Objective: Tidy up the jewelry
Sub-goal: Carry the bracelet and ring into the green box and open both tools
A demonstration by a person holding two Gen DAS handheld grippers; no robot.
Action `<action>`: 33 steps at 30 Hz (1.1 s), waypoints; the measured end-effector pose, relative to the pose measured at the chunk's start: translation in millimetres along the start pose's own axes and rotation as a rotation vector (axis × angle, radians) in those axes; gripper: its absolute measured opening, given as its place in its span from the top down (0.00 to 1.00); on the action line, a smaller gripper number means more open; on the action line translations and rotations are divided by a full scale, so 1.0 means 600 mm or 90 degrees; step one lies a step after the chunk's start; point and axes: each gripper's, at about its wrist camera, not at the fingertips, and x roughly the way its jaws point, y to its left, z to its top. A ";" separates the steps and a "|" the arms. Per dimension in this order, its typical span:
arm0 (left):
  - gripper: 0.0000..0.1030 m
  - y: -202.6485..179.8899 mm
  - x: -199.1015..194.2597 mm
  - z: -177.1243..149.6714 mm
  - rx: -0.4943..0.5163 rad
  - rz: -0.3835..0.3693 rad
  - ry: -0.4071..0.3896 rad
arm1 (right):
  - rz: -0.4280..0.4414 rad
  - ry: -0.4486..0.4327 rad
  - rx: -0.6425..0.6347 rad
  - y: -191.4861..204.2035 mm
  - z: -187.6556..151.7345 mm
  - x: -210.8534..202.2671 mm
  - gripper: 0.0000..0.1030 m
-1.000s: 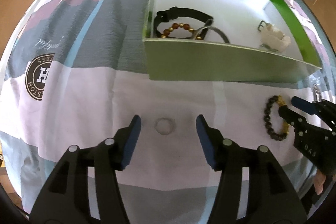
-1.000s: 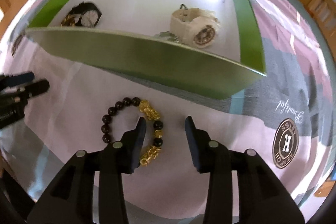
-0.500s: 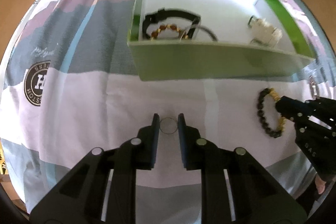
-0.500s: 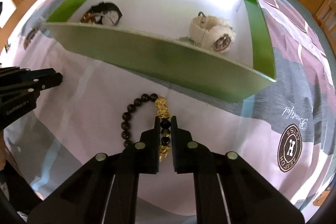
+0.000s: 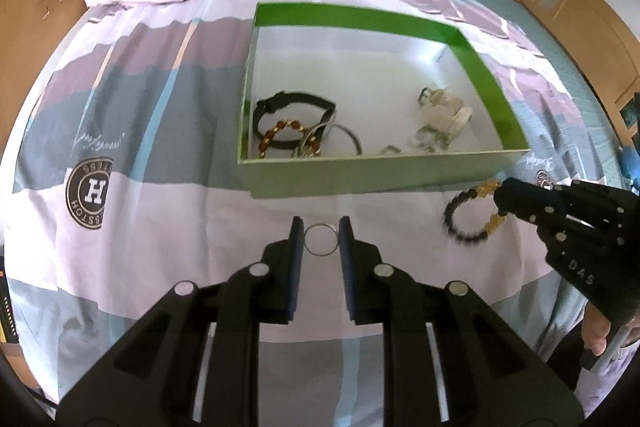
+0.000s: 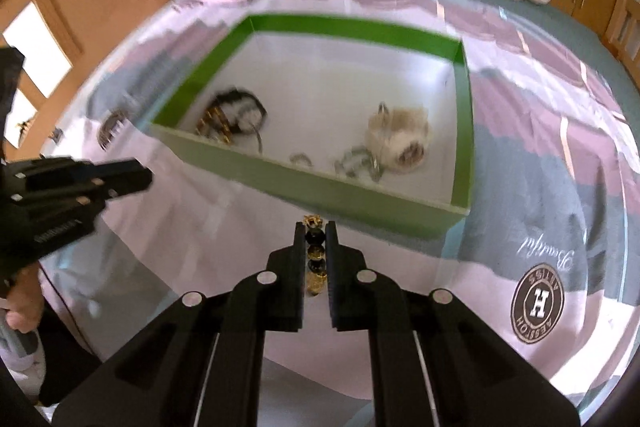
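— What lay on the bed (image 5: 160, 107)?
— A green box (image 5: 372, 175) with watches and bracelets inside.
— And the tools?
— The left tool (image 5: 321, 241) was pinched on a thin ring (image 5: 320, 245) before the box. The right tool (image 6: 315, 245) gripped a beaded bracelet (image 5: 472, 215), lifted near the box's front wall.
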 end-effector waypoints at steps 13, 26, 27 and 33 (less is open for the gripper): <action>0.83 -0.047 0.005 0.103 0.049 0.021 -0.023 | 0.005 -0.128 0.075 -0.043 0.093 -0.064 0.91; 0.83 -0.019 0.073 0.115 0.005 0.008 0.026 | -0.030 -0.065 0.069 -0.043 0.089 0.017 0.91; 0.83 -0.019 0.072 0.115 0.006 0.010 0.024 | -0.030 -0.065 0.068 -0.043 0.089 0.017 0.91; 0.83 -0.029 0.067 0.112 0.024 0.026 0.011 | -0.034 -0.068 0.072 -0.046 0.089 0.016 0.91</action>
